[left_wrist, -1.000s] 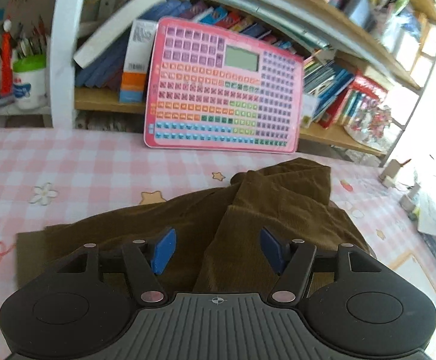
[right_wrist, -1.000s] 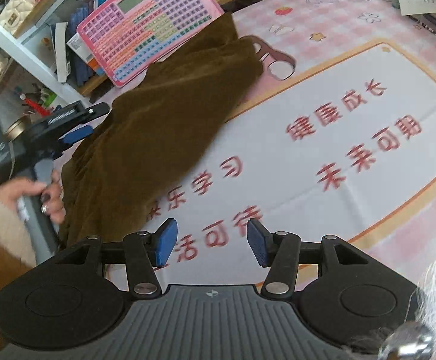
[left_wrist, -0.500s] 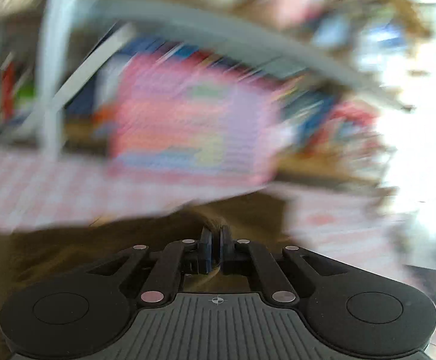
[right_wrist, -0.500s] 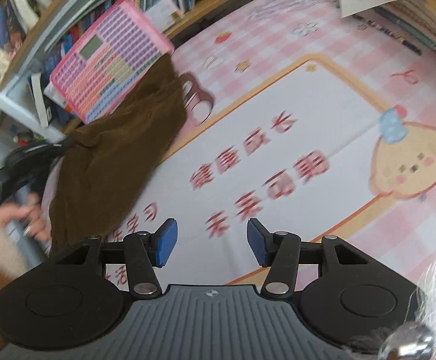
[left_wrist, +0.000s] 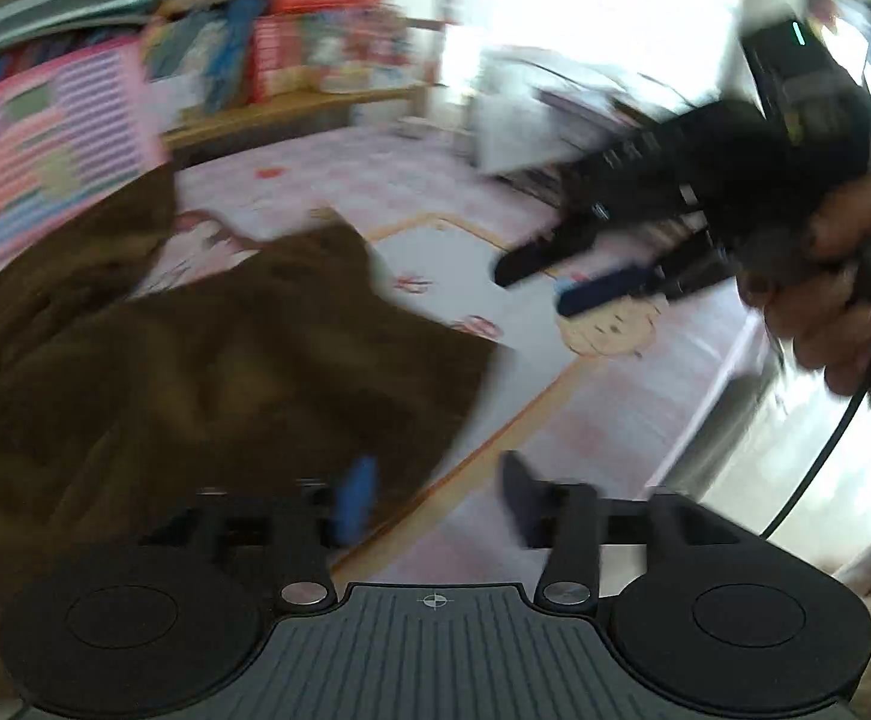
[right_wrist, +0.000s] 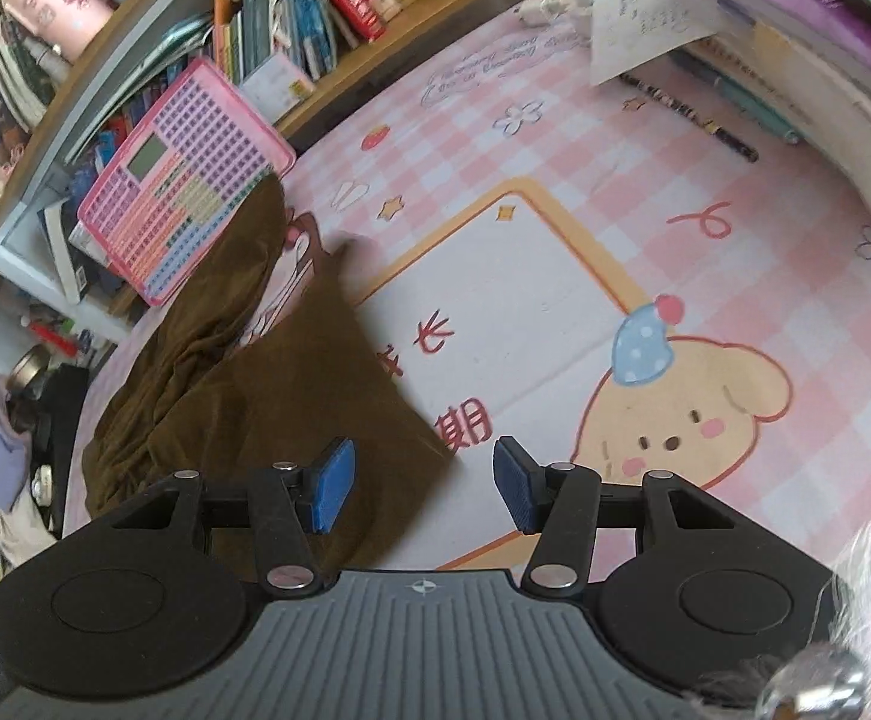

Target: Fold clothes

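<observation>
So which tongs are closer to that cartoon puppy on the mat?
Right. The right tongs hover over the puppy, while the left tongs, jaws just opening with nothing between them, sit farther back at the edge of the brown garment.

Brown garment [right_wrist: 291, 396]: matt ribbed cloth; desk mat [right_wrist: 705, 180]: smooth printed; toy keyboard [right_wrist: 183, 180]: glossy plastic.

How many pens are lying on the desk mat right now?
2. A dark pen lies on the pink checks at upper right, below the paper sheet; a teal pen lies beside it, against the book stack. More may be hidden under the clutter.
</observation>
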